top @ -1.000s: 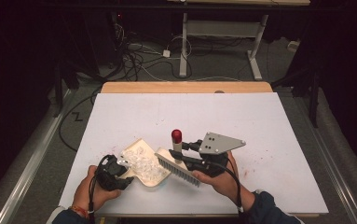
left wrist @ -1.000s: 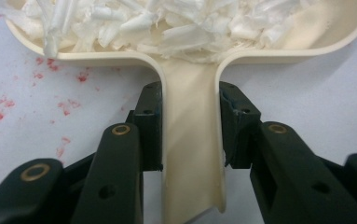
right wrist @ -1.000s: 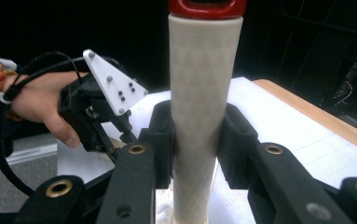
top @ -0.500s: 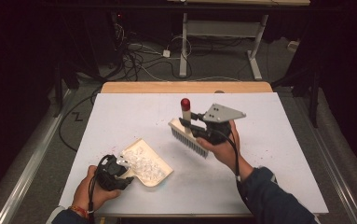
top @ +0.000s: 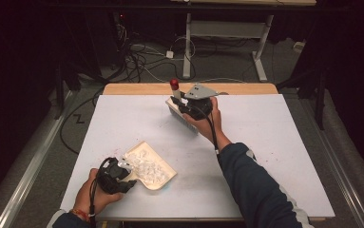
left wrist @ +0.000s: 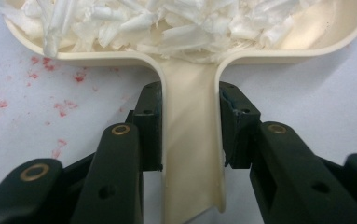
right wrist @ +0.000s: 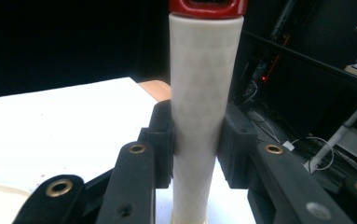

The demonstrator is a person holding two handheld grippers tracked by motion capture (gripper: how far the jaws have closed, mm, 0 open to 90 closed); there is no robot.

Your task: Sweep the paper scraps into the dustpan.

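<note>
White counter (top: 274, 142): dustpan (top: 152, 166) handle clamped by left hand-held gripper (top: 122, 175); brush (top: 182, 111) handle gripped by right hand-held gripper (top: 185, 100).

A white table (top: 274, 142) carries a cream dustpan (top: 153, 168) near its front left corner. White shreds (top: 146, 166) fill the dustpan

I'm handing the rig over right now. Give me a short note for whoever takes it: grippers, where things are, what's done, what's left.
Left gripper: shut on the dustpan handle, pan resting on the table near the front edge.
Right gripper: shut on the brush handle, brush raised at the far side.
Done: white shreds lie in the pan.
Left: probably set the brush down and empty the pan; red specks remain on the table.
</note>
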